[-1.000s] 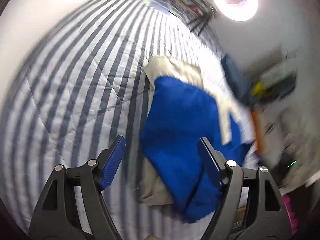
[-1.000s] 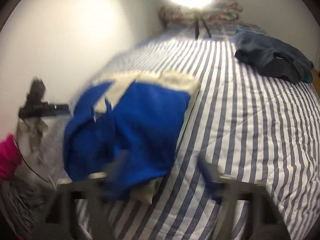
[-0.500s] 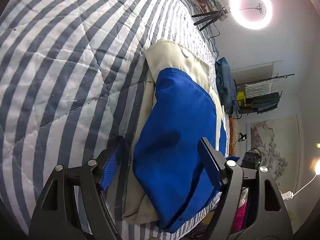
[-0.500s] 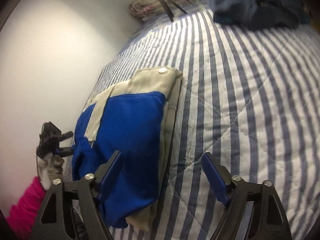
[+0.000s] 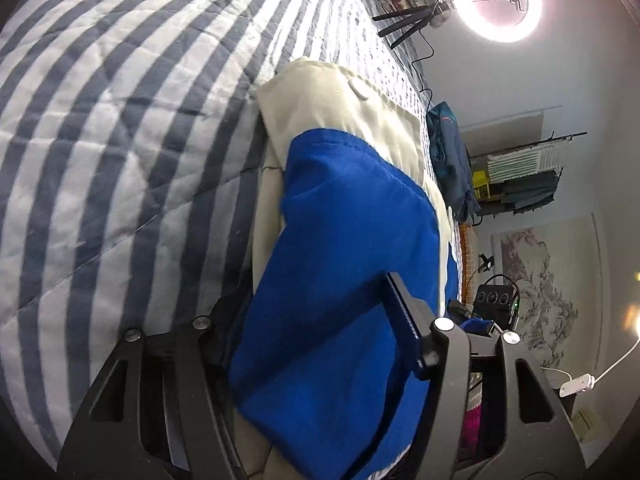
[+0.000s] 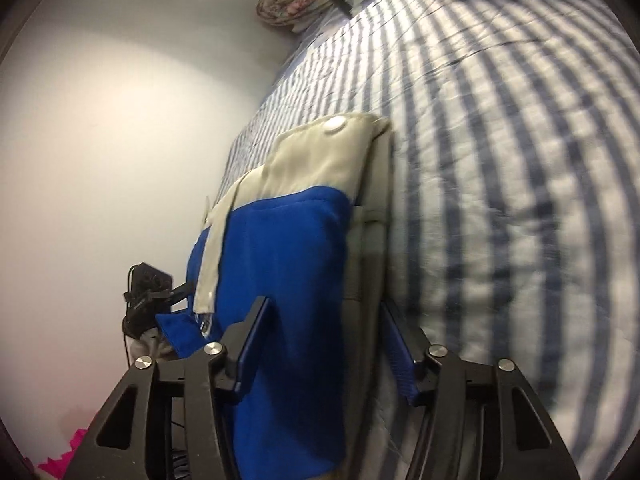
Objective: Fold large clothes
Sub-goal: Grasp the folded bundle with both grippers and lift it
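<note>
Striped quilt [image 5: 120,128] fills the upper left of the frame; on it lies a blue-and-cream jacket [image 5: 344,280], lower centre, soft and bulky. Its near edge is straddled by left gripper [image 5: 316,336] and right gripper [image 6: 324,344], jaws lately narrowed, grip unconfirmed.

A home bedroom: striped quilt [image 5: 120,128] covering a bed, flowered pillow [image 6: 296,2] at its head, clothes rack [image 5: 532,176] by the wall.

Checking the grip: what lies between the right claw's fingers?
The folded blue-and-cream garment, its near edge between the right claw fingers, in the right wrist view.
</note>
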`<act>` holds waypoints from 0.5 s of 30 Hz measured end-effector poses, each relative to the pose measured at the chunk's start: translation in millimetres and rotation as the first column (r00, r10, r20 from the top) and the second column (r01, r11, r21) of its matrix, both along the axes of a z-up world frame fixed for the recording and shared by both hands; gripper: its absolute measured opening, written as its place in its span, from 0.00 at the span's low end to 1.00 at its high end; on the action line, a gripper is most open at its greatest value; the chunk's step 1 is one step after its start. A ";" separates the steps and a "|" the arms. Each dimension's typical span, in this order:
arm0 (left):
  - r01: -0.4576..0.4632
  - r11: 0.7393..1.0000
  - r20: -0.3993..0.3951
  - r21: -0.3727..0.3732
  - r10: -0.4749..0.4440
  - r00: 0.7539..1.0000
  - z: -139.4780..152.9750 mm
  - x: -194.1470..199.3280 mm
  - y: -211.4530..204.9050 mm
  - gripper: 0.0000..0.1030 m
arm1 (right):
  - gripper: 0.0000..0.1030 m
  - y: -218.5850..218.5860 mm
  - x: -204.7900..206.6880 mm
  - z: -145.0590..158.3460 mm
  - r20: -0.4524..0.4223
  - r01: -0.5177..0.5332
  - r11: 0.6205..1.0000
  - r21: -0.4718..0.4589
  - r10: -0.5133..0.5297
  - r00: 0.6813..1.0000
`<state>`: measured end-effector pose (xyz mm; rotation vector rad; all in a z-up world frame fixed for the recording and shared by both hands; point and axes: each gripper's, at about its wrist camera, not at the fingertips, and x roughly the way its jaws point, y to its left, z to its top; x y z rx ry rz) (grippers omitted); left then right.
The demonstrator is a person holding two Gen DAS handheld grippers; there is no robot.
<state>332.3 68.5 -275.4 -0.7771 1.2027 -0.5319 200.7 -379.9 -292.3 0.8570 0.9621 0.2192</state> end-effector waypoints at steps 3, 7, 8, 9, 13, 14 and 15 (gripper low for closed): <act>-0.001 1.000 0.007 0.009 0.001 1.000 1.2 4.5 -6.0 0.60 | 0.56 6.2 11.1 -1.3 0.003 -0.013 1.000 -0.015 0.014 1.000; 0.004 0.995 0.041 0.095 -0.008 0.999 9.0 3.2 -17.1 0.52 | 0.48 15.4 20.1 0.2 -0.001 -0.014 0.999 -0.046 0.014 1.000; 0.007 0.993 0.050 0.116 -0.013 0.999 11.1 1.7 -18.2 0.51 | 0.45 20.3 23.8 2.8 -0.006 -0.023 0.996 -0.081 0.023 1.000; 0.007 0.991 0.059 0.134 -0.015 0.998 13.0 0.8 -19.9 0.49 | 0.43 25.9 25.7 6.8 -0.009 -0.035 0.992 -0.125 0.034 0.999; 0.005 0.972 0.114 0.235 -0.033 0.993 28.8 -6.2 -31.9 0.40 | 0.37 46.4 33.7 23.0 -0.021 -0.048 0.968 -0.245 0.044 0.999; 0.006 0.965 0.131 0.263 -0.042 0.991 32.8 -8.5 -35.3 0.39 | 0.35 53.8 36.3 28.7 -0.025 -0.055 0.955 -0.293 0.050 0.998; 0.006 0.954 0.153 0.300 -0.055 0.987 38.5 -11.2 -39.9 0.36 | 0.33 61.7 39.5 34.5 -0.031 -0.066 0.937 -0.344 0.059 0.998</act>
